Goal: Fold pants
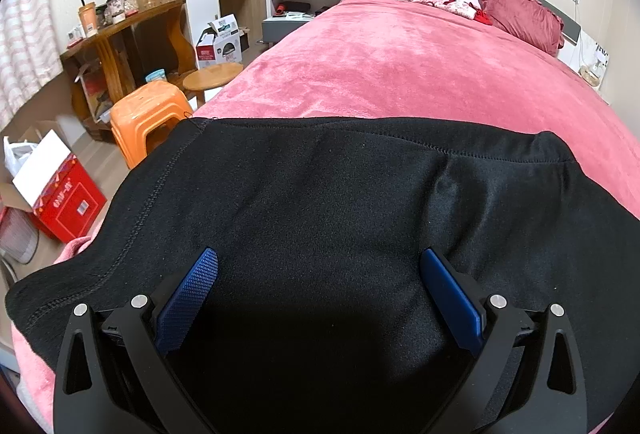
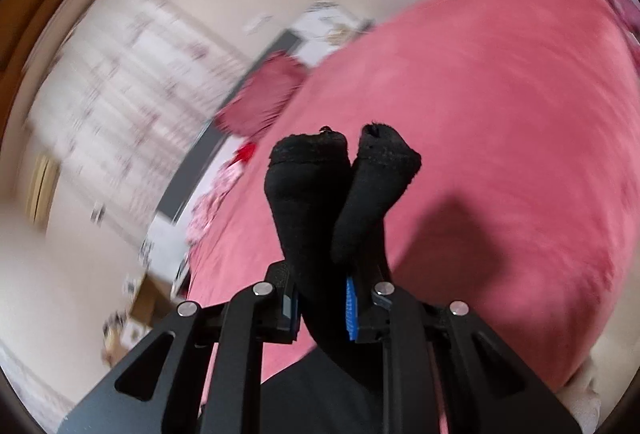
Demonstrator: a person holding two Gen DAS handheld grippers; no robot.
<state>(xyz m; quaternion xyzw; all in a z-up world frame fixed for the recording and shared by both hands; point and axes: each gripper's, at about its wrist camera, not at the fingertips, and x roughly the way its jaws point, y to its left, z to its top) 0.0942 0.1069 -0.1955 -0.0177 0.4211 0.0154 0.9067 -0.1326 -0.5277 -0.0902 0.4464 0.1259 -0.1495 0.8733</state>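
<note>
My left gripper (image 1: 318, 262) points steeply down at the black pants (image 1: 320, 202), its blue fingers (image 1: 188, 298) spread wide with nothing pinched between them; the cloth lies flat beneath and between them on the pink bed cover (image 1: 400, 74). From that wrist I see the pants spread across the near end of the bed, one stitched hem running along the far edge. Off to the left of the bed stand an orange plastic stool (image 1: 148, 118), a round wooden stool (image 1: 212, 76), a wooden desk (image 1: 160, 18) cluttered with cups, and a red box (image 1: 70, 206) on the floor; a dark red pillow (image 1: 520, 14) sits at the headboard on the right. None of it lies in my way. My right gripper (image 2: 320, 298) is tilted only slightly downward and rolled, so the room looks slanted and smeared with blur. Its jaws are drawn narrow and clamp two bunched ends of the pants (image 2: 340, 186), which stick up past the fingertips above the bed cover (image 2: 500, 114). Only this view shows that grip; only the left view shows the flat bulk of the garment.
</note>
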